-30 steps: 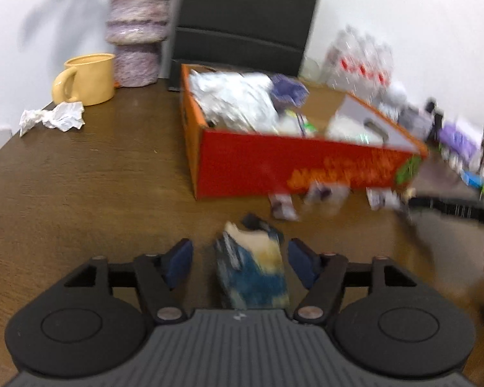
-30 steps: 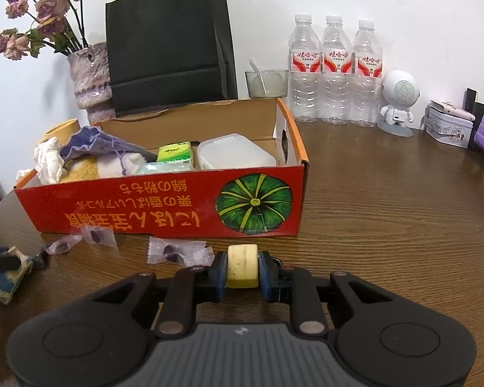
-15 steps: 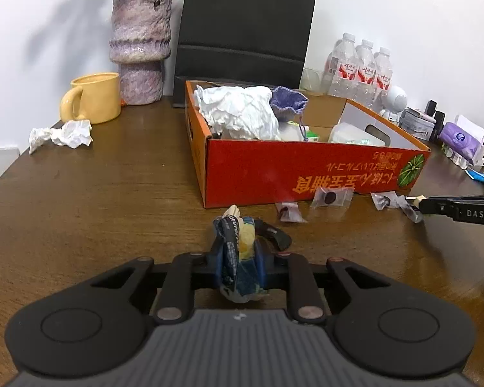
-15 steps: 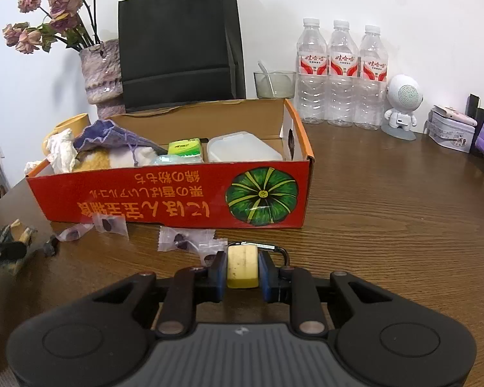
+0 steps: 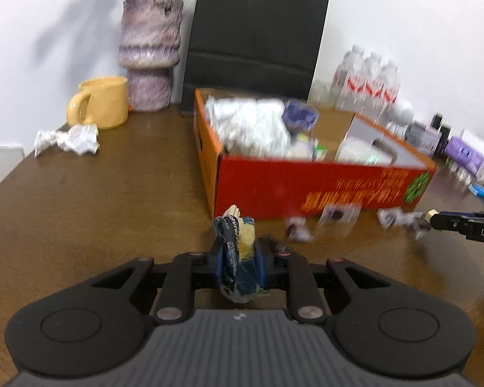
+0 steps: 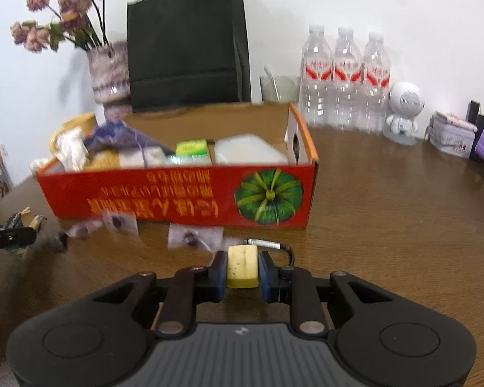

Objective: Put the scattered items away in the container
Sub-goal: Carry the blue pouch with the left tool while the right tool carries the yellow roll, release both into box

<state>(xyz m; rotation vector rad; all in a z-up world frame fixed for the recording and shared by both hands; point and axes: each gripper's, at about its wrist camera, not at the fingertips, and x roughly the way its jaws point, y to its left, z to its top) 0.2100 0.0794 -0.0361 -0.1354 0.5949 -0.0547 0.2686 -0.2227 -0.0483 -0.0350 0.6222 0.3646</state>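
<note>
My left gripper [image 5: 238, 259] is shut on a crumpled blue and yellow snack wrapper [image 5: 234, 245], held above the table in front of the red cardboard box [image 5: 306, 180]. My right gripper [image 6: 242, 269] is shut on a pale yellow block [image 6: 242, 266], held in front of the same box [image 6: 177, 196], which holds tissue, a purple cloth, a green pack and a clear tub. Small clear candy wrappers [image 6: 193, 237] lie on the table along the box front. A metal carabiner [image 6: 267, 243] lies just beyond the right gripper.
A yellow mug [image 5: 100, 106], a purple vase [image 5: 150, 51] and a crumpled tissue [image 5: 69, 137] are at the far left. A black paper bag [image 6: 187, 42], water bottles [image 6: 345, 74], a white robot figure [image 6: 403, 113] and small boxes [image 6: 451, 135] line the back and right.
My left gripper closed on the snack wrapper and lifted it off the table. My right gripper rose a little with the yellow block, and the box now looks farther and lower.
</note>
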